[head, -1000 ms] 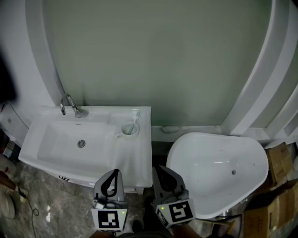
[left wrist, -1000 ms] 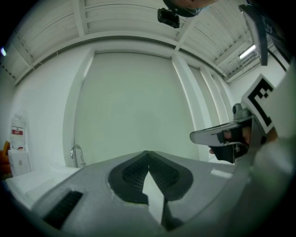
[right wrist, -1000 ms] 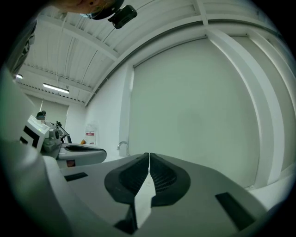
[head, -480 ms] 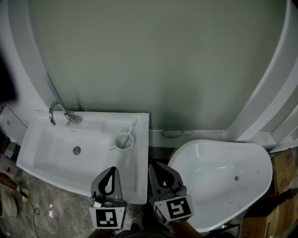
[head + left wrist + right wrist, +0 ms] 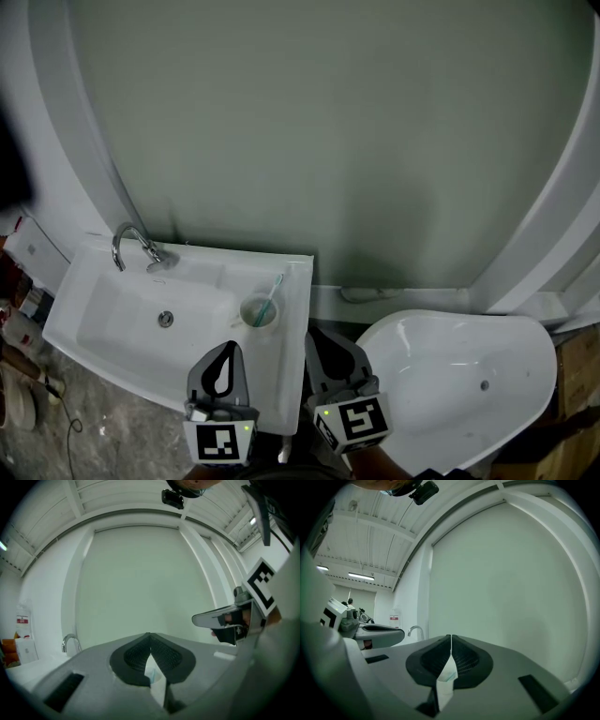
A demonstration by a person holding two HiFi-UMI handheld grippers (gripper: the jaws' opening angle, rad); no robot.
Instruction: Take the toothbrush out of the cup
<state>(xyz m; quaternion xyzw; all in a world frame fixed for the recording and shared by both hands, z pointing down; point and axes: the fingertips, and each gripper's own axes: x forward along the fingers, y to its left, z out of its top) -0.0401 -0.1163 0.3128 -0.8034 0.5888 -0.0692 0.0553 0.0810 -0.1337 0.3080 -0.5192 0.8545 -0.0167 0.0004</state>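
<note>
A white cup stands on the right ledge of the white sink, with a teal toothbrush leaning out of it to the upper right. My left gripper is just in front of the cup and below it in the head view, its jaws shut and empty. My right gripper hovers beside the sink's right edge, also shut and empty. In the left gripper view the left gripper has its pads meeting at the tip. The right gripper looks the same in its own view.
A chrome faucet rises at the sink's back left. A white bathtub lies to the right, close to my right gripper. A pale green wall stands behind, and cardboard boxes sit at the far right.
Both grippers have moved towards the sink; the cup with the toothbrush now lies closer to the left gripper's tip. Both stay shut.
</note>
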